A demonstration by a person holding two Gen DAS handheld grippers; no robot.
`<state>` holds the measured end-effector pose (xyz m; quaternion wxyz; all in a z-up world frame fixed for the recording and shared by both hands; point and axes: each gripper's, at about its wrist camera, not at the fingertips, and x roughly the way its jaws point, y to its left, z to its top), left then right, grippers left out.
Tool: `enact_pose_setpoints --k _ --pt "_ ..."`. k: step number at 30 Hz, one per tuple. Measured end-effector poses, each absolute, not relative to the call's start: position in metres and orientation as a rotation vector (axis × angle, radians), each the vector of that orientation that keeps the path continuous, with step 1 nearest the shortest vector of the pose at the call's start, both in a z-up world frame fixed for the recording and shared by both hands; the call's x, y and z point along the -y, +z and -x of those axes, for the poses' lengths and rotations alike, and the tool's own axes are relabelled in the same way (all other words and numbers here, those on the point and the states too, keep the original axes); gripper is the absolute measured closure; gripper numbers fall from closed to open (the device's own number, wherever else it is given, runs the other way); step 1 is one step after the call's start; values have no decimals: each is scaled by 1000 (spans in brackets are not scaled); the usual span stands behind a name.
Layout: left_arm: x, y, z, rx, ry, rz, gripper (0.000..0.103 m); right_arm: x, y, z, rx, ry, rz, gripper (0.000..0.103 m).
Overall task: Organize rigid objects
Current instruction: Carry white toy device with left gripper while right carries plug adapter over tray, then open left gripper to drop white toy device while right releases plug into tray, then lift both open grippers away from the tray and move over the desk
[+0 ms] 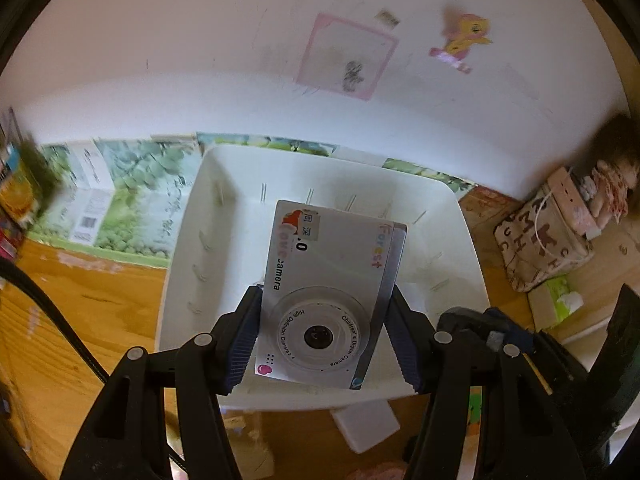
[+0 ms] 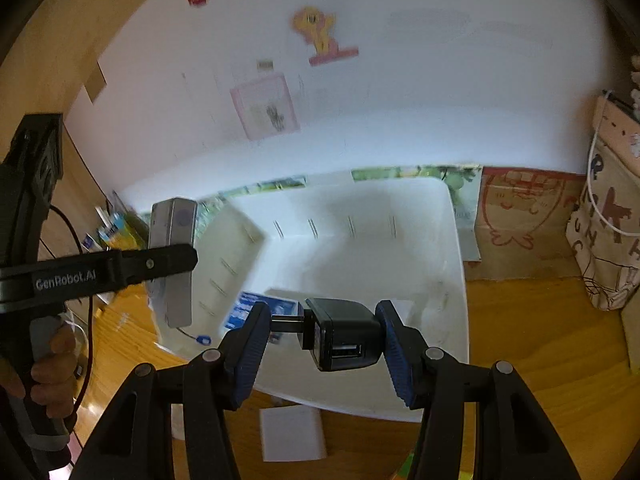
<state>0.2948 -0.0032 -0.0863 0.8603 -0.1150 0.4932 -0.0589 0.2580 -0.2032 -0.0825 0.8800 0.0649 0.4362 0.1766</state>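
Note:
My left gripper [image 1: 322,312] is shut on a silver children's digital camera [image 1: 328,280] and holds it above the white plastic bin [image 1: 180,240]. In the right wrist view the left gripper [image 2: 176,258] shows at the left, with the camera [image 2: 172,264] edge-on over the bin's left rim. My right gripper [image 2: 320,332] is shut on a black USB charger plug [image 2: 344,334] and holds it over the bin [image 2: 456,280]. A blue and white packet [image 2: 248,312] lies on the bin's floor.
The bin stands on a wooden desk [image 2: 540,352] against a white wall. A printed cloth bag [image 1: 540,244] stands at the right. A white flat block [image 2: 292,432] lies in front of the bin. Boxes and books [image 1: 20,192] are at the left.

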Motion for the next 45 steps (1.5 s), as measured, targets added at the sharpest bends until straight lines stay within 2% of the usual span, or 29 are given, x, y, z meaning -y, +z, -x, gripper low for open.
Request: enact_pose_setpoints --k 9,19,20,22,23,26,30,35,45 --pt "-3 -110 -308 -1056 -140 305 39 195 -113 -278 -975 371 -112 48" --pt "-11 -115 -311 -1023 -78 326 38 197 -123 -285 -995 372 -133 47" --pt "-11 -110 -310 -996 -73 318 37 197 -122 -286 -989 376 -136 46" --pt "-12 -99 -307 -955 -62 309 21 197 -121 -286 -982 373 -133 39" --pt "-13 -95 -307 -935 -60 306 19 197 -121 -286 -980 372 -132 33" --pt "-17 -84 -304 -894 -47 296 18 197 -119 -286 -971 378 -139 26" --pt "-21 -76 -302 -905 -54 310 17 194 -116 -285 -965 393 -136 22" --pt "-21 -61 -288 -879 -48 290 13 193 -104 -279 -940 412 -123 21" --pt "-25 -21 -247 -778 -36 305 13 204 -64 -249 -845 404 -108 18"
